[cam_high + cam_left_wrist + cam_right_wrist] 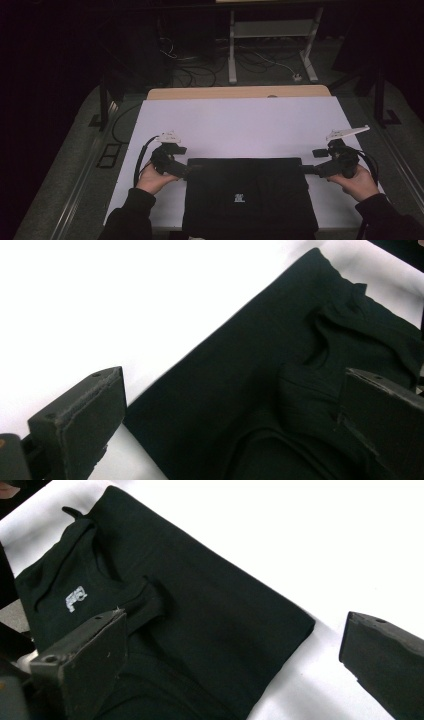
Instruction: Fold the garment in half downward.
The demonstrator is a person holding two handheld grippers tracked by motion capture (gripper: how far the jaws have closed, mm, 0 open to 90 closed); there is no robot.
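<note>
A folded black garment (248, 197) lies flat at the near edge of the white table (240, 125), between the two hand-held grippers; there is no container on the table, and nothing rests on the cloth. From the high view, the left gripper (186, 171) sits at the garment's far left corner and the right gripper (307, 170) at its far right corner, each held in a hand with a dark sleeve. That view also shows a small white print (239, 198) near the middle of the cloth, and a wooden edge (235, 92) past the white surface. The left gripper view shows its jaws spread wide, one over the white surface and the other over the black fabric (280, 390), straddling the corner without pinching it; folds and a ribbed collar (307, 390) appear here that the high view leaves as plain darkness. The right gripper view likewise shows its jaws well apart, one above the cloth, one above the bare table, with the corner (300, 625) lying between them, and the white print (75, 599) showing beside a creased neckline.
</note>
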